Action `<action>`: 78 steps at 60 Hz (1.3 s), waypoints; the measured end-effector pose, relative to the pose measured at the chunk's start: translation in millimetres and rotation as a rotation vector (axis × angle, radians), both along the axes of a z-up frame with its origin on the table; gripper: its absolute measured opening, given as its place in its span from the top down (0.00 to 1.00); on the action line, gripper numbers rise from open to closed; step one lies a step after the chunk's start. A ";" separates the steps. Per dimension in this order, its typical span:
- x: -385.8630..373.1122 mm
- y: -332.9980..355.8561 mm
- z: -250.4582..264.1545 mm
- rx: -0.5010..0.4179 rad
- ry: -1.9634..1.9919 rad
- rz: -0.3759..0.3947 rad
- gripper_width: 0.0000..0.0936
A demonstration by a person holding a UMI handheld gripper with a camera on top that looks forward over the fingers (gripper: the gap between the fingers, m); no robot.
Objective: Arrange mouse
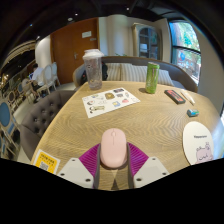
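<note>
A pale pink mouse (112,148) lies lengthwise between my fingers, low over the round wooden table (150,125). My gripper (112,160) is shut on the mouse, with the magenta pads (90,157) pressed against its two sides at the rear half. The front of the mouse sticks out ahead of the fingertips. A white mat with small print (203,142) lies on the table to the right of the fingers.
Beyond the mouse lies a white sheet with pictures (110,100). Farther back stand a clear tumbler (92,68) and a green can (152,76). A dark flat object (177,96) and a small blue piece (192,113) lie at the right. A yellow card (46,160) lies left.
</note>
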State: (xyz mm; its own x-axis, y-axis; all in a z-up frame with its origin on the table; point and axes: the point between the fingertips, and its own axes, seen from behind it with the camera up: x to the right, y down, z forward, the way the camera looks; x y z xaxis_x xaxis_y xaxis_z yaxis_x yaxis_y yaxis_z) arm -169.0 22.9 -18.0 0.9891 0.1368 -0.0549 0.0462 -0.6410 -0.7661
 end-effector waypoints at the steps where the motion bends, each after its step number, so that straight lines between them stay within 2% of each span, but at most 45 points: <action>1: -0.4 -0.5 0.3 -0.002 0.006 0.010 0.58; 7: 2.3 -7.2 9.3 -0.023 0.028 0.078 0.61; 14: 43.0 -3.0 60.1 0.066 -0.002 0.098 0.61; 21: 126.6 11.5 119.4 0.170 -0.022 0.011 0.61; 26: 204.6 19.3 133.2 0.207 -0.074 -0.069 0.61; 29: 249.4 20.0 128.1 0.212 -0.104 -0.113 0.61; 34: 307.7 11.0 100.7 0.163 -0.114 -0.173 0.61; 39: 343.7 12.3 77.6 0.132 -0.120 -0.196 0.61; 45: 358.5 8.7 52.6 0.093 -0.093 -0.192 0.61; 54: 340.3 -0.5 35.4 0.070 -0.040 -0.136 0.60; 62: 332.1 -14.5 7.8 0.007 -0.035 -0.123 0.59; 70: 331.0 -13.9 5.4 0.020 -0.026 -0.133 0.50; 75: 330.9 -15.0 5.2 -0.003 -0.023 -0.133 0.46; 78: 328.8 -18.0 6.0 -0.026 -0.019 -0.136 0.35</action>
State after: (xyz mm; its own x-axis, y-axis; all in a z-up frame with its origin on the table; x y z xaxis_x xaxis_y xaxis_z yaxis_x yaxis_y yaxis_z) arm 159.8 4.9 -12.1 0.9993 0.0004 -0.0379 -0.0281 -0.6620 -0.7490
